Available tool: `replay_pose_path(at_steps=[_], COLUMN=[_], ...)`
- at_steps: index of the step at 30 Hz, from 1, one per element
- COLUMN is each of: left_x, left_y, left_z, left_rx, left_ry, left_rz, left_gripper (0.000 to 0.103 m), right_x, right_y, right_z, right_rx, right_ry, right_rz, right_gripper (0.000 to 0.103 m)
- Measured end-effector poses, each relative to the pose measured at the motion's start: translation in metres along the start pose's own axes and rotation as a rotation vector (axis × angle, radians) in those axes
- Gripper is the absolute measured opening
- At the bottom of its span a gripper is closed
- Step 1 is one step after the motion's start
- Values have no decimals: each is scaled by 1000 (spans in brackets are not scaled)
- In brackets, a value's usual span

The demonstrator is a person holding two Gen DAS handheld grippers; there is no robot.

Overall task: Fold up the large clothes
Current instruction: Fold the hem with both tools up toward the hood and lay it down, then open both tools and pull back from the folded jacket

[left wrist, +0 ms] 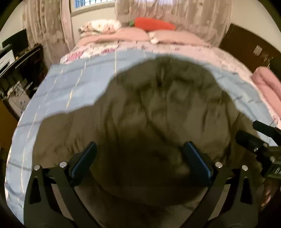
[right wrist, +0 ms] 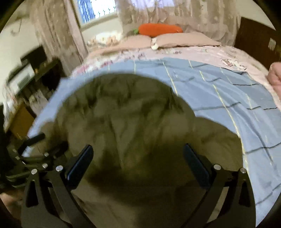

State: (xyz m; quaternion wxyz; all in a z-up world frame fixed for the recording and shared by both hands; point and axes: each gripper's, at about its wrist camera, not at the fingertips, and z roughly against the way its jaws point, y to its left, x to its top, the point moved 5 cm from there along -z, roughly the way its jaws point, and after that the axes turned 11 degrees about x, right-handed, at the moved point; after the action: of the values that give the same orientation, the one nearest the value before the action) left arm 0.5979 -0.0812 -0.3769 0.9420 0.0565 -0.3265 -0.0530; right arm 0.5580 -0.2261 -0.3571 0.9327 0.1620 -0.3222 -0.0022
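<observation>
Left wrist view, listed left to right.
- Dark furniture: at the far left edge beside the bed, blurred, contents unreadable.
- Patterned curtain: hangs behind the bed, window between its panels.
- Bed: floral pink cover at the head, pink pillows against the curtain.
- Orange carrot-shaped cushion: lies on top of the pillows.
- Light blue checked sheet: spread over the near part of the bed.
- Olive-brown padded garment: large, puffy and creased, lies on the blue sheet and fills the middle of the frame, directly ahead of the claw.
- Left claw: fingers spread wide apart over the garment, nothing pinched between them.
- Right claw: seen at the right edge, at the garment's right side; from here its state cannot be told.

Right wrist view, listed left to right.
- Left claw: at the lower left edge, by the garment's left side, blurred.
- Garment: same position on the blue sheet, which is exposed mostly to the right.
- Right claw: fingers spread wide above the garment, holding nothing.
- Carrot cushion: on the pillows at the head of the bed.
- Both views are motion-blurred.
</observation>
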Motion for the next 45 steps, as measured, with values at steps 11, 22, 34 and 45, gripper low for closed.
replay_pose_path(at_steps=[11, 22, 34, 45], left_x=[-25, -31, -216, -340], left_y=[-14, 2, 90, 132], left_z=[-53, -3, 304, 297], left_rx=[31, 8, -26, 47], left_ry=[28, 59, -261, -230], left_rz=[-59, -34, 78, 130], left_gripper=[101, 101, 101, 101], right_x=[-36, -34, -234, -340], right_y=[-36, -6, 73, 74], right_z=[-77, 7, 302, 316], right_rx=[-49, 48, 61, 26], right_ry=[126, 39, -309, -384], right_rz=[-19, -86, 126, 237], right_gripper=[102, 102, 102, 102])
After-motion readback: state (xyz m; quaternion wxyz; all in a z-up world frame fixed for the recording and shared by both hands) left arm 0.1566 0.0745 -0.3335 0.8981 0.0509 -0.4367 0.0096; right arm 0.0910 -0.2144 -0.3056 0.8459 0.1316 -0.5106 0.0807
